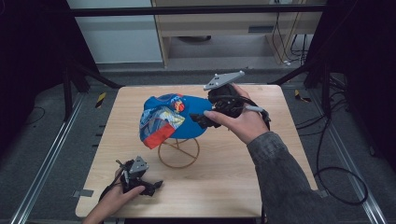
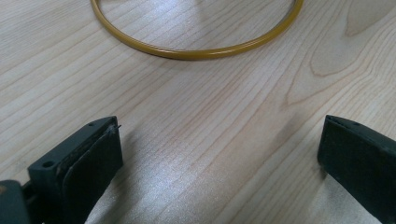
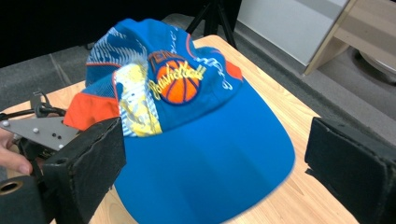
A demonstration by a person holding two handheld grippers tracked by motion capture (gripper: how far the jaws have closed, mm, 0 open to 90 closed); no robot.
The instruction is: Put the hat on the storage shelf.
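Where the wooden table point(image 1: 224, 186) fills the middle of the high view, a blue cap point(image 1: 175, 116) sits perched on a yellow wire stand point(image 1: 179, 151) near the table's centre. The cap carries an orange basketball emblem point(image 3: 179, 84) on its front, with orange and patterned yellow-white panels on its side, and its brim point(image 3: 205, 163) points toward the right side of the table.

The right gripper point(image 1: 201, 119) is held by the person's right hand point(image 1: 243, 122) just beside the cap's brim, on its right. In the right gripper view its two black jaws stand wide apart, released, one at each side of the brim with nothing pinched between them; the brim lies between and beyond them. A grey three-cornered plate point(image 1: 223, 80) rides on top of this gripper.

The left gripper point(image 1: 152, 186) rests low at the near left part of the table, held by the left hand point(image 1: 116, 198), well apart from the cap. In the left gripper view its jaws are also spread and grasp nothing, with bare wood between them. Farther off in that view lies the round base ring point(image 2: 196, 46) of the stand, flat on the table surface.
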